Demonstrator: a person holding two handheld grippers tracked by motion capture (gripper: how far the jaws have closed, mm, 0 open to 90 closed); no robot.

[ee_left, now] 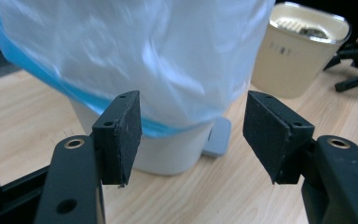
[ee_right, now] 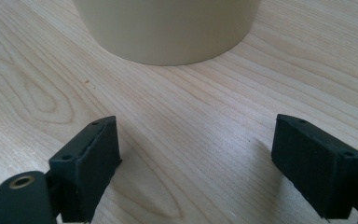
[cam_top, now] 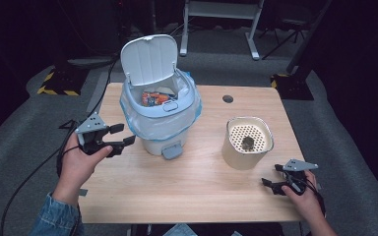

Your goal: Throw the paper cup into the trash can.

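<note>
We see a wooden table (cam_top: 192,191) with a white bin (cam_top: 160,105) on it. The bin's lid (cam_top: 149,59) stands open, and a bag (cam_top: 177,123) hangs over its rim. A cream pot (cam_top: 247,142) stands near the right side. The left gripper (cam_top: 119,139) is beside the bin with jaws apart. The right gripper (cam_top: 270,184) rests near the pot.

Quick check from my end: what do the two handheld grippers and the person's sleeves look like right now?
Both are black two-jaw tools. The left gripper and the right gripper each carry a grey three-cornered plate on top and trail a black cable. The jaws end in flat, rectangular black pads with small screw holes. A blue denim sleeve covers the left forearm.
</note>
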